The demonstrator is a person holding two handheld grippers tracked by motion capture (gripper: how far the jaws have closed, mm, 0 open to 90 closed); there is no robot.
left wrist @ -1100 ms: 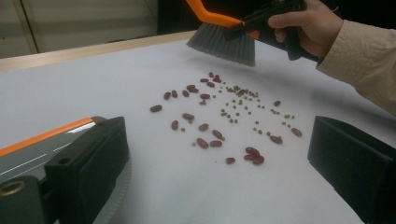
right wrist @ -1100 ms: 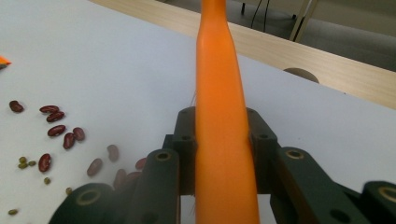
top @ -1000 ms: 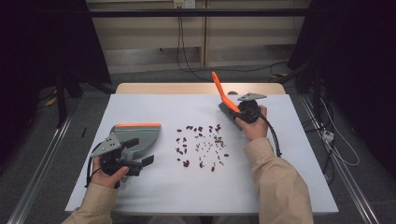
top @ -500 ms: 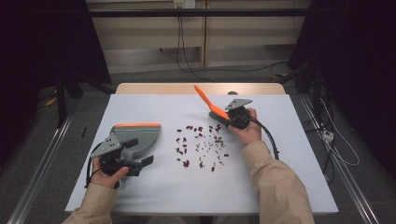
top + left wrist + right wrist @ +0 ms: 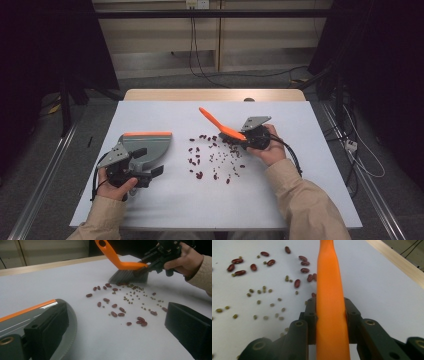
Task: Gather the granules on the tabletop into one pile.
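Red beans and small green beans (image 5: pixel 215 156) (image 5: pixel 125 305) (image 5: pixel 259 287) lie scattered mid-table on the white sheet. My right gripper (image 5: pixel 241 138) (image 5: pixel 330 308) is shut on the orange handle of a brush (image 5: pixel 216 121) (image 5: pixel 329 277), also seen as the brush handle (image 5: pixel 112 256). Its grey bristles (image 5: pixel 128 277) touch the sheet at the far right edge of the beans. My left gripper (image 5: pixel 149 164) (image 5: pixel 117 322) rests at the near left, jaws wide apart with bare sheet between them. Its left jaw sits against a grey dustpan with an orange lip (image 5: pixel 149 144) (image 5: pixel 27 315).
The white sheet (image 5: pixel 300 195) covers the table top, with a wooden strip (image 5: pixel 215 95) along the far edge. Cables hang behind the table and on the floor at right. Metal rails run along both sides.
The right hand has brought the brush nearer and to the left, down onto the edge of the beans, and the handle has tipped lower toward the left. The left hand has stayed put.
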